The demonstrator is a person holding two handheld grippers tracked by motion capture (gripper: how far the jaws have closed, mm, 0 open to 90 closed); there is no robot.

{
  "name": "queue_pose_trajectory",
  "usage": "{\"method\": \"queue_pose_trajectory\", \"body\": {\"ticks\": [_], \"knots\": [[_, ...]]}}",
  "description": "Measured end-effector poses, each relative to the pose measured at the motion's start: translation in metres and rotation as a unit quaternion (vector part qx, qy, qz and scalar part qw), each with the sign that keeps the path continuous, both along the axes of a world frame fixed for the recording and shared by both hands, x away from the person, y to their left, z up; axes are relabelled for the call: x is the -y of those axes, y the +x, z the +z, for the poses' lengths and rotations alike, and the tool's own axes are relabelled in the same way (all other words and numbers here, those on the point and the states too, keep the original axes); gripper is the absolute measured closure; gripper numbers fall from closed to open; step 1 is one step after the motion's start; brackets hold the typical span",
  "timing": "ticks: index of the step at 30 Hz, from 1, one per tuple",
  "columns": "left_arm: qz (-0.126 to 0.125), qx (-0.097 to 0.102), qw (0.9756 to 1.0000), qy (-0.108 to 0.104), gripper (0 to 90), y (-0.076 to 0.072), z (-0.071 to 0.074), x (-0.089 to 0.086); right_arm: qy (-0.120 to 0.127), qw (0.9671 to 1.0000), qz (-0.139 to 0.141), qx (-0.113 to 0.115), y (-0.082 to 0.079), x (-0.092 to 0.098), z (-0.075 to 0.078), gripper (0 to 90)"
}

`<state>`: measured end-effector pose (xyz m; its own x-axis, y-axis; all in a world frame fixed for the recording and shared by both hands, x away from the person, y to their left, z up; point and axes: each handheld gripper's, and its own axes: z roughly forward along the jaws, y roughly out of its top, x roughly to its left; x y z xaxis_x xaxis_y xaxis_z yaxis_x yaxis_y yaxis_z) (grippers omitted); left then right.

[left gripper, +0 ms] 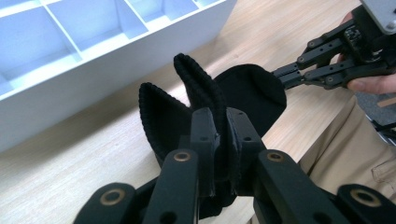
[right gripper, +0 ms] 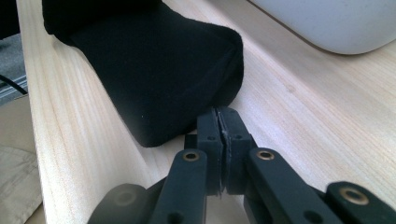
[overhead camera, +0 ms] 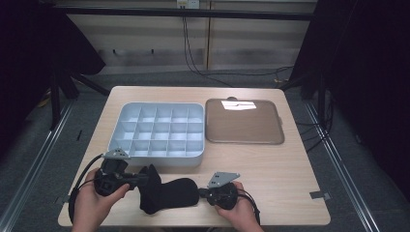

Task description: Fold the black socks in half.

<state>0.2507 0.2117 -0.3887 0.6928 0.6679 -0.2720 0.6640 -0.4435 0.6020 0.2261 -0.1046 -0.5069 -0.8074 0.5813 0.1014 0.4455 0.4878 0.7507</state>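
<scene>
A black sock [overhead camera: 169,193] lies along the table's near edge, with its ribbed cuff raised at the left. My left gripper [overhead camera: 142,180] is shut on that cuff; in the left gripper view the jaws [left gripper: 219,114] pinch the folded ribbed fabric [left gripper: 196,79]. My right gripper [overhead camera: 200,193] is at the sock's toe end, jaws together. In the right gripper view its tips [right gripper: 219,112] nip the lower edge of the toe [right gripper: 154,70]. The left gripper view also has the right gripper [left gripper: 280,77] meeting the toe.
A pale blue tray [overhead camera: 159,159] with several empty compartments stands just behind the sock, its wall close to both grippers [left gripper: 116,60] [right gripper: 336,23]. A flat brown tray [overhead camera: 244,123] lies to its right. Bare wooden table [overhead camera: 280,169] lies at the right front.
</scene>
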Motion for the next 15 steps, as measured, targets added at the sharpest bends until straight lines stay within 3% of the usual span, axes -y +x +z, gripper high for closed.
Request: {"method": "queue_pose_trajectory", "body": {"ticks": [15], "knots": [[-0.007,0.003,1.0000,-0.006,82.8,0.0067,0.0036,0.0074,0.002,1.0000,0.000,0.002,-0.0020,-0.0054,-0.0004,88.9]]}}
